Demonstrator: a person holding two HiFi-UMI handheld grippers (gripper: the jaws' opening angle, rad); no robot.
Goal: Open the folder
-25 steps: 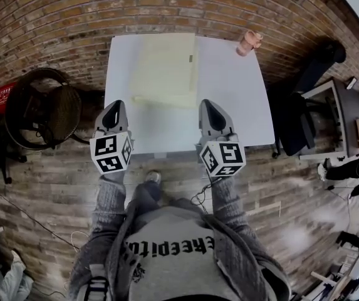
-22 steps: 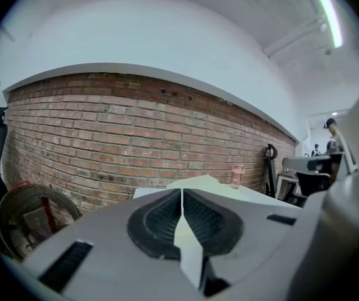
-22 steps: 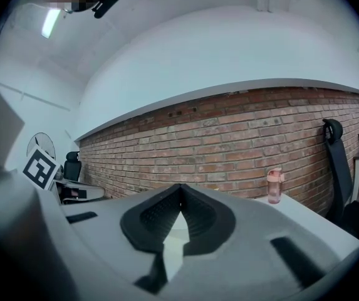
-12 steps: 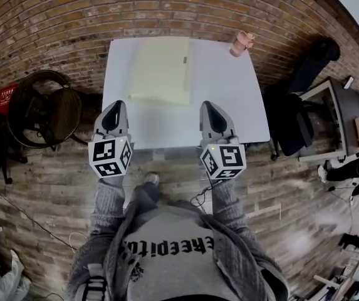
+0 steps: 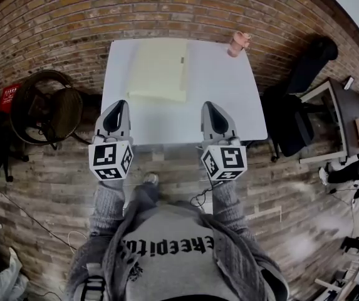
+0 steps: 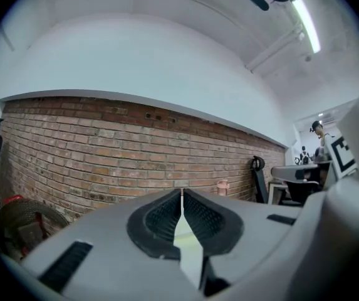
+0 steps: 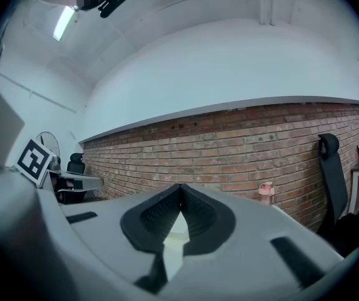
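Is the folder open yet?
Shut: the folder lies flat as a single yellow panel on the table, no cover lifted.

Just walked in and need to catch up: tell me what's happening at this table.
A person stands at the table, a gripper in each hand. The left gripper and right gripper hover over its near edge, jaws together, holding nothing. The folder lies flat farther back, apparently closed and untouched. A bottle stands at the far right corner.
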